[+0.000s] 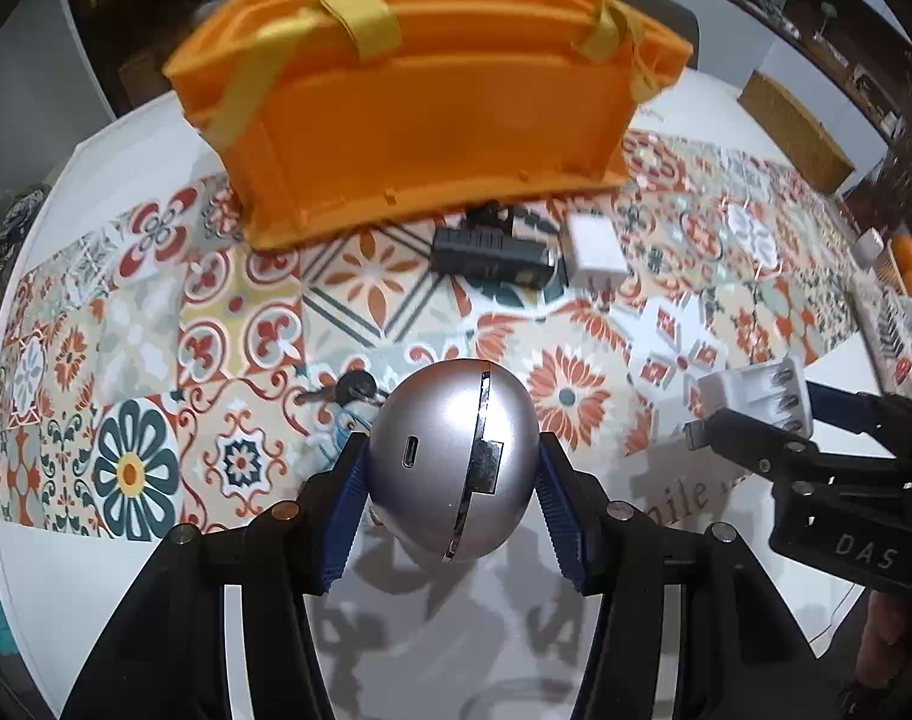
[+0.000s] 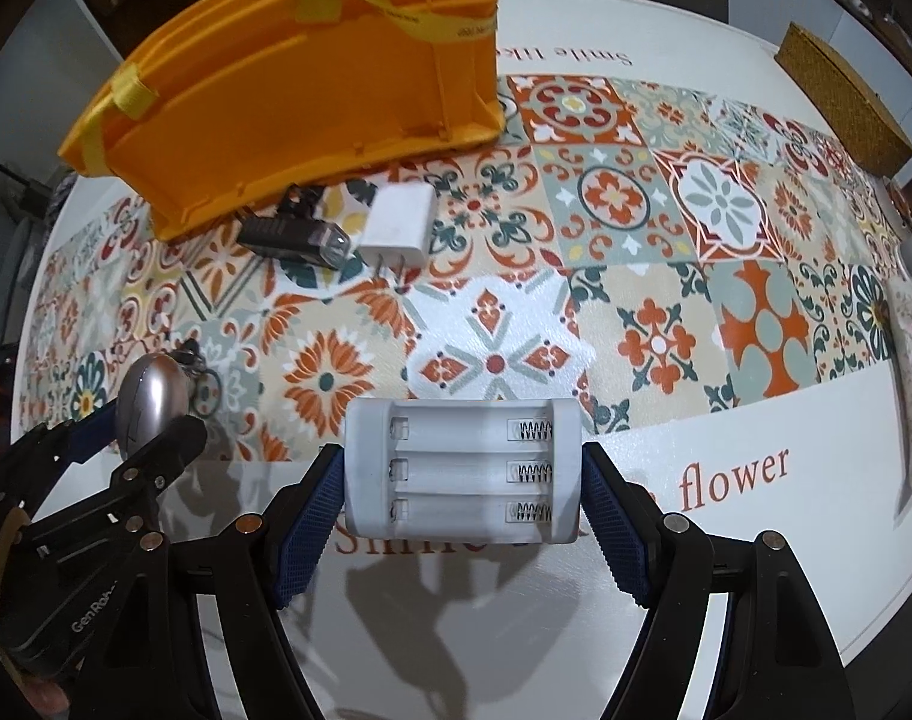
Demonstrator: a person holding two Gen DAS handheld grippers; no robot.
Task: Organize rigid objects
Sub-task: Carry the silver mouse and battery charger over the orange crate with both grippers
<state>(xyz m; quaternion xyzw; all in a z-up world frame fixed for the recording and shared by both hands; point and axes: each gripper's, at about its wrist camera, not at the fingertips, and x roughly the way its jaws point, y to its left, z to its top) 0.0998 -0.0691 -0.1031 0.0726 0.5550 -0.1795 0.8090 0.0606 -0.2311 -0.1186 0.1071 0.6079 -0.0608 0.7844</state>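
Blue pads of the left gripper (image 1: 453, 468) pinch a silver egg-shaped gadget (image 1: 453, 459) above the table's near edge. Right gripper (image 2: 462, 474) clamps a white battery holder (image 2: 462, 468) by its ends, lifted too. Further out on the patterned tablecloth (image 2: 636, 276), a black torch (image 2: 294, 240) and white plug adapter (image 2: 399, 225) lie side by side, just beside the orange basket (image 2: 288, 96) at the far edge.
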